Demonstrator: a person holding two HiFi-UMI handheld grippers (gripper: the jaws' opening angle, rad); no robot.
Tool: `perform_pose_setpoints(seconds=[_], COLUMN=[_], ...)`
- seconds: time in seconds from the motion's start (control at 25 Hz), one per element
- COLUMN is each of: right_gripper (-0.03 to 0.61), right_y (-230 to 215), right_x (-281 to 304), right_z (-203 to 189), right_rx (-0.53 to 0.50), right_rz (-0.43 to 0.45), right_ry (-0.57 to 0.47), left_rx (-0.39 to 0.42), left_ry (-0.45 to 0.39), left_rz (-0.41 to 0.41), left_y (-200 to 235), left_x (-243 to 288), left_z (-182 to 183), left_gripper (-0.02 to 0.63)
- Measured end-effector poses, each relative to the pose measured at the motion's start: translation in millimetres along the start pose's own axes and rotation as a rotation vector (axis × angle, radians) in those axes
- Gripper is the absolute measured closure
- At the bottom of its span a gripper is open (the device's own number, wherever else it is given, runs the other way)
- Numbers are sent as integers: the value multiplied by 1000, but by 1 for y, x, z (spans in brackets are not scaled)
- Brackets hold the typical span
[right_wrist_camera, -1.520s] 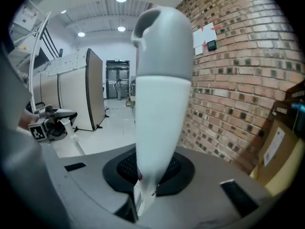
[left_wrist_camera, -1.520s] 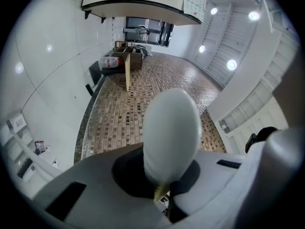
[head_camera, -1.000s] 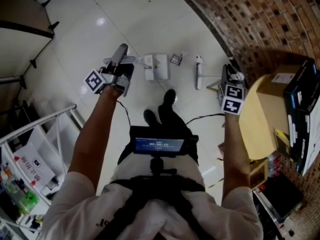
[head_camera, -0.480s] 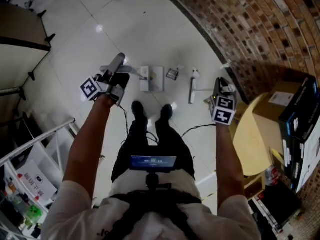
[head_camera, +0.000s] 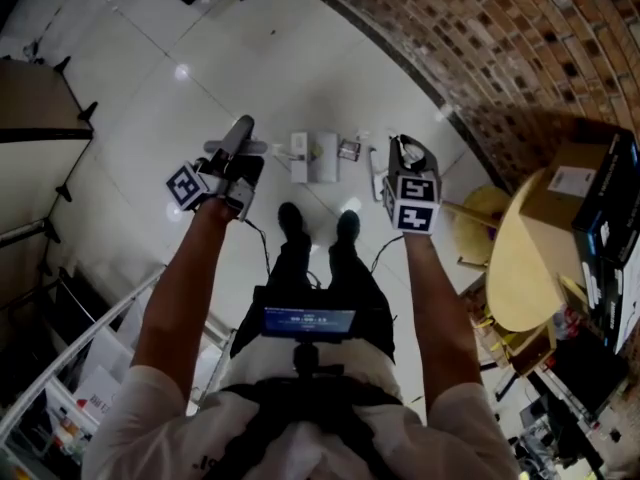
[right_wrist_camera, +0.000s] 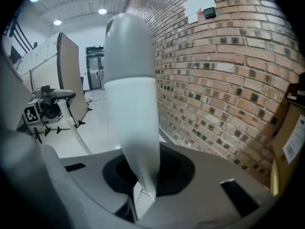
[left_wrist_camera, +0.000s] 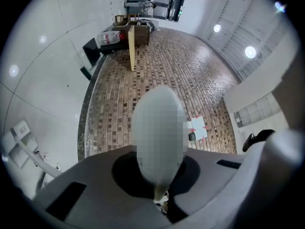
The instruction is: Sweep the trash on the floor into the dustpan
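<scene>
White broom handle (right_wrist_camera: pixel 131 104) is clamped in my right claw (head_camera: pixel 404 156), jaws narrow; my left claw (head_camera: pixel 232 153) is closed tight on the grey dustpan handle (head_camera: pixel 240 131), gripped high, I reckon, so both tools reach the floor (head_camera: pixel 250 68). Trash (head_camera: pixel 348 150) lies between dustpan (head_camera: pixel 318 158) and broom head (head_camera: pixel 374 173). A second ago the right claw sat further right.

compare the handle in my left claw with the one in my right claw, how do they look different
The rounded pale handle in the left claw looks short and bulbous; the two-tone handle in the right claw runs longer and straighter. The left claw's handle shows one light tone; the right claw's is grey toward its tip and white below. Shared: each is clamped in a shut claw, far end free.
</scene>
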State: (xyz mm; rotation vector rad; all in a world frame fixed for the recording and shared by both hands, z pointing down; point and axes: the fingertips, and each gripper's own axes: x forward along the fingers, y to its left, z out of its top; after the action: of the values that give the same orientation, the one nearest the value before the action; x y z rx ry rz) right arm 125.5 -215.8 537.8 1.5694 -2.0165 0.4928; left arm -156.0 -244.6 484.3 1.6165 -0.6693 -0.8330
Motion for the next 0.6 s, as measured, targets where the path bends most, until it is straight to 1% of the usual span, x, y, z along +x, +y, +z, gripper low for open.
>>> perform_pose_setpoints(seconds=[0.2,0.28,0.44,0.6], right_gripper=[543,543,543,541], right_y=[37,47,61,66], right_x=[10,11,7,-1], right_z=[19,19,25,32], right_rx=[43,59,113,101], right_rz=[44,66,95,118], right_ry=[-10,-2,-22,-32], left_rx=[-26,-29,-43,-62], left_ry=[32,38,38,27], left_rz=[1,3,2,-1], left_y=[6,9,14,16], left_x=[-1,-4,-8,-11], left_z=[14,17,22,26], left_gripper=[613,613,613,613])
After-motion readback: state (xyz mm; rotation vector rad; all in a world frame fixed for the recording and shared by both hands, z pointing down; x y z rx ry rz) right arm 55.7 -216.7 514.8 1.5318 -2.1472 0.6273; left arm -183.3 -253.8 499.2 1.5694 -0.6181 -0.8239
